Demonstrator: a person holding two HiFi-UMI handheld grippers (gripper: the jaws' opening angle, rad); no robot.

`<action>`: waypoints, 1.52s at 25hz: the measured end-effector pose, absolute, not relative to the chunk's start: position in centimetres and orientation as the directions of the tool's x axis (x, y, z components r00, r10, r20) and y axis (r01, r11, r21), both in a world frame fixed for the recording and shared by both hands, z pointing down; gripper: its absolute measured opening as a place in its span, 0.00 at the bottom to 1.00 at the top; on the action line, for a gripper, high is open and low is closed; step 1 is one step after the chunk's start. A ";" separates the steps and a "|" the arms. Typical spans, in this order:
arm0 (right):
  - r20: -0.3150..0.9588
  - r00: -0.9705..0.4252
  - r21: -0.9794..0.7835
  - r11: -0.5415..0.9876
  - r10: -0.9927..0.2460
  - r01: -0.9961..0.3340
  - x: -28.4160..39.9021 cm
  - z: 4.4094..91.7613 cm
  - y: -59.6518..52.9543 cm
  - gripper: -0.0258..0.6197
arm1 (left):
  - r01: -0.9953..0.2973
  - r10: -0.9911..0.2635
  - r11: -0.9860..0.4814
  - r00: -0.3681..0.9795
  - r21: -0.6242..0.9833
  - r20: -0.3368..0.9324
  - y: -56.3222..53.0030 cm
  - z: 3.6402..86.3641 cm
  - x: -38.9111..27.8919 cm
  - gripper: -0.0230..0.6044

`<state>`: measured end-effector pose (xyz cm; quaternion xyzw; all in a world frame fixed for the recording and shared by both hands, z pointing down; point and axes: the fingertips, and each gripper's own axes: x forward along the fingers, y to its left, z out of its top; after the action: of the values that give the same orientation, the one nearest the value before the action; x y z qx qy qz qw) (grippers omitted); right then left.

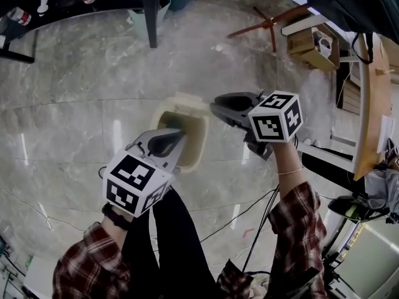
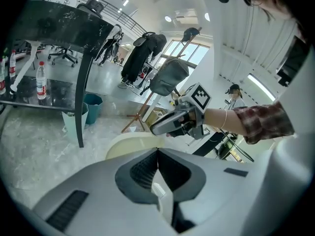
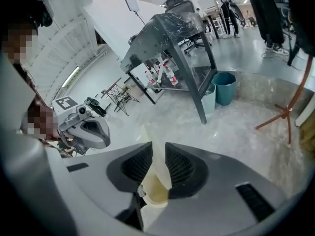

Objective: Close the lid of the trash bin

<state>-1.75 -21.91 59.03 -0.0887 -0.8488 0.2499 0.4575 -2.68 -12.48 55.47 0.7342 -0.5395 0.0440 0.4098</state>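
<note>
**Trash bin, lid up:** cream trash bin (image 1: pixel 198 149) sits on the marble floor (image 1: pixel 75 104) right below the person, betw. the two grippers. Its lid (image 1: pixel 187 99) appears raised at the far rim, mouth open. R gripper (image 1: pixel 215 108) has its fingers (image 3: pixel 182 168) clamped on the lid's thin cream edge, which rises betw. them in the right gripper view. L gripper (image 1: pixel 176 129) hovers over the bin's mouth, fingers pressed together at the tips w/ nothing evident betw. them.

**Handling (est.):** lid looks like thin moulded plastic, so light, stiff, prob. hinged at the back and smooth enough to slip. The free edge, away from the hinge, looks the right place to hold. Lowering it rather than dropping should avoid a slam, or shoving the light bin across the polished floor.

**Containers:** bin interior is mostly hidden by L gripper, so contents can't be told. Beyond, a teal bin (image 2: pixel 91 104) and a paler one (image 2: pixel 74 119) stand on the floor by the leg of a dark surface (image 2: pixel 59 28); contents not visible. Water bottles (image 2: pixel 41 85) stand on its lower shelf.
</note>
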 end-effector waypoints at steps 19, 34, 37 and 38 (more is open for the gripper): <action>0.698 -0.607 -0.546 0.831 0.379 -0.109 3.3 60.3 -12.1 0.15 | -0.823 -0.742 -0.028 0.397 0.567 0.540 -9.3 57.2 -2.5 0.06; 0.719 -0.604 -0.567 0.793 0.343 -0.224 7.1 66.3 -5.4 0.08 | -0.820 -0.662 -0.038 0.449 0.572 0.600 -6.7 63.7 -0.2 0.06; 0.730 -0.593 -0.569 0.783 0.339 -0.252 7.5 67.9 -4.6 0.07 | -0.815 -0.648 -0.042 0.463 0.578 0.605 -6.6 64.9 0.2 0.06; 0.735 -0.586 -0.568 0.781 0.340 -0.259 7.6 68.5 -4.2 0.07 | -0.815 -0.642 -0.044 0.466 0.578 0.608 -6.5 65.2 0.3 0.06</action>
<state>7.58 -4.22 68.52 -0.0244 -0.8272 0.3300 0.4541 0.32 -6.46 65.24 0.7166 -0.5083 0.0919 0.4687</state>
